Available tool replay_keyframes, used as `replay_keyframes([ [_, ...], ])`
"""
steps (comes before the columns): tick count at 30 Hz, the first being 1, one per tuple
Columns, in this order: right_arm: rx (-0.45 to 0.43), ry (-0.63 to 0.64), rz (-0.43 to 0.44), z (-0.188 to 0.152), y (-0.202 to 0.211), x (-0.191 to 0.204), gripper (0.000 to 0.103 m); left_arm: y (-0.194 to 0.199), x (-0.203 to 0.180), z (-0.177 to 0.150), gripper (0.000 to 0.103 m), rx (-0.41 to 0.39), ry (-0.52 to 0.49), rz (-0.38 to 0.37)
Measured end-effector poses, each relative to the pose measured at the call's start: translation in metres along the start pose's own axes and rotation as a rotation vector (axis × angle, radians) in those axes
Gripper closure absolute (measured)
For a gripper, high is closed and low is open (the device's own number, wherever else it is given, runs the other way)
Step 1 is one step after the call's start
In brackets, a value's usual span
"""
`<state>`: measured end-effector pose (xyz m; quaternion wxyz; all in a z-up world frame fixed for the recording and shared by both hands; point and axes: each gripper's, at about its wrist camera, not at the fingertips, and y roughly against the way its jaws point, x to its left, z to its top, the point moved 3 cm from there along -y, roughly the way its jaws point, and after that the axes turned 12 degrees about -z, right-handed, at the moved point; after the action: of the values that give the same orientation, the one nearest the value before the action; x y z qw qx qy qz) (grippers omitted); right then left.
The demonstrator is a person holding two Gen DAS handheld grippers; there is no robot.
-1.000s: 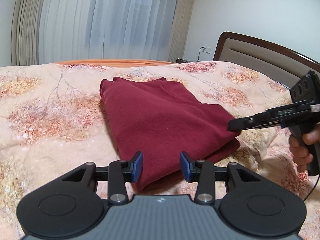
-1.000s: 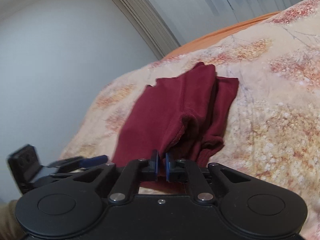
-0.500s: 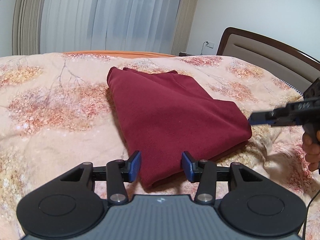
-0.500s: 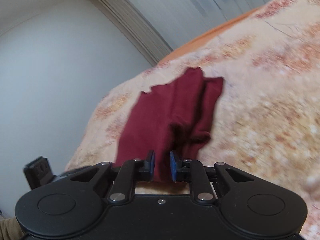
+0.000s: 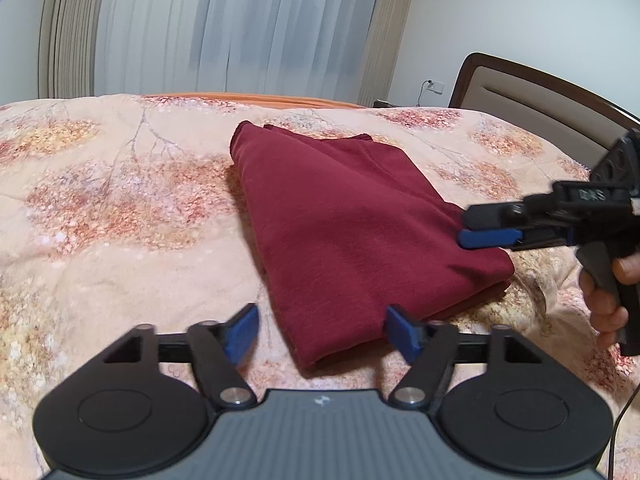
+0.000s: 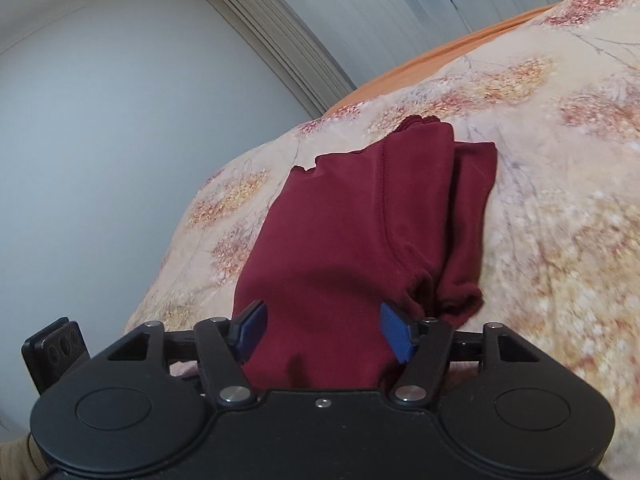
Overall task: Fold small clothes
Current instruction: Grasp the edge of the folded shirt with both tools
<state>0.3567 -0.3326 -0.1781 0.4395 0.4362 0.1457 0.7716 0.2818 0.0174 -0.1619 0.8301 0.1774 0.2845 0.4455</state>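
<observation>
A bed covered by a peach floral bedspread [image 5: 120,216] is filling most of both views, with pale curtains [image 5: 224,28] hanging across the upper part of the left wrist view and a padded headboard [image 5: 536,100] in a dark wooden frame sitting at the upper right of that frame. In the right wrist view the bedspread [image 6: 560,200] is running up the right side, with a plain wall at the left.

A folded maroon garment [image 5: 352,232] is lying flat on the bedspread in the centre of the left wrist view, its near corner reaching down between the fingers of the left tool [image 5: 322,334]. In the right wrist view the same garment [image 6: 360,240] is occupying the centre, with hemmed edges bunching at its right side.

The left tool's jaws have just been opening and are standing wide apart — the blue pads are not pressing on the cloth. The right tool [image 6: 324,334] is showing the same: its jaws have just been opening, standing apart with the maroon cloth lying between them but unclamped. In the left wrist view the right tool [image 5: 488,236] is coming in from the right edge over the garment's right side, held by a hand [image 5: 612,300] at the lower right.
</observation>
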Motion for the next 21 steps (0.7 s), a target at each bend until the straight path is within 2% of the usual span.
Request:
replay_keyframes([
  [2,-0.009,-0.008,-0.004,-0.005,0.011,-0.001,0.02,0.0,0.001,-0.001,0.011,0.001,0.005,-0.007],
  [5,-0.024,-0.002,-0.012,-0.01,0.027,0.0,0.007,0.003,0.004,-0.001,0.008,-0.012,0.03,-0.007],
  [12,-0.108,-0.043,0.009,-0.004,0.062,-0.01,0.007,0.02,0.022,0.019,0.006,-0.094,0.129,-0.051],
  [17,-0.123,-0.084,0.017,0.007,0.057,-0.017,0.007,-0.001,0.052,0.044,0.006,-0.079,0.286,-0.113],
  [21,-0.131,-0.143,-0.01,0.025,0.036,-0.027,0.009,-0.027,0.074,0.059,0.011,-0.056,0.379,-0.126],
])
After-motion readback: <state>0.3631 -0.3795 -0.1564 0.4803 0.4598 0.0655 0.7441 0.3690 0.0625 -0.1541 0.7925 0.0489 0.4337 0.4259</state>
